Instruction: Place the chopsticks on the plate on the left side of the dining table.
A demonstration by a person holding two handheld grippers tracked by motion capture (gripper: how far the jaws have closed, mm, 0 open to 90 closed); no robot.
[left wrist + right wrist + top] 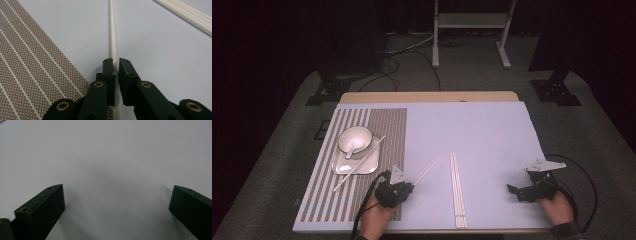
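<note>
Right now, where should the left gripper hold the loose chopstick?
At its near end, where the left gripper is already shut on the chopstick. It lies flat, angled away toward the bundle, so come from above with jaws across its thin shaft.

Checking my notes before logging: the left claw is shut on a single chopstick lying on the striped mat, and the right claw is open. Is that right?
Not quite. The chopstick in the left claw lies on the bare blue table, beside the striped mat, as the left gripper view shows. The right claw is open.
</note>
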